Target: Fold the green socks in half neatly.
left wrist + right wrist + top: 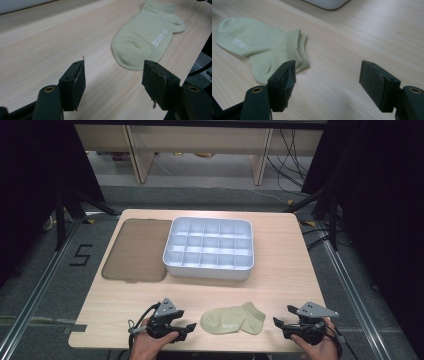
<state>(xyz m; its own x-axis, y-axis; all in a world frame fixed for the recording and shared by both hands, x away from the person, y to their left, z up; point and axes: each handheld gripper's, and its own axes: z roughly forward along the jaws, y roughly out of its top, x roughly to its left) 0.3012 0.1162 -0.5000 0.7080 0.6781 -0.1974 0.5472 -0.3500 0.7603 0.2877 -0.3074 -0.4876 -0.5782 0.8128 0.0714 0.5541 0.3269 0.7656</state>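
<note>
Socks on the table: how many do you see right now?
1 visible: a pale green sock lying flat at the near table edge, between the left tool and right tool. The doubled cuff in the right gripper view may mean a second lies beneath.

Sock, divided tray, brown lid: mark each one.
Sock (233, 321), high view, middle of the foot.
Divided tray (208, 271), high view, front wall.
Brown lid (136, 250), high view, centre of its flat top.
</note>
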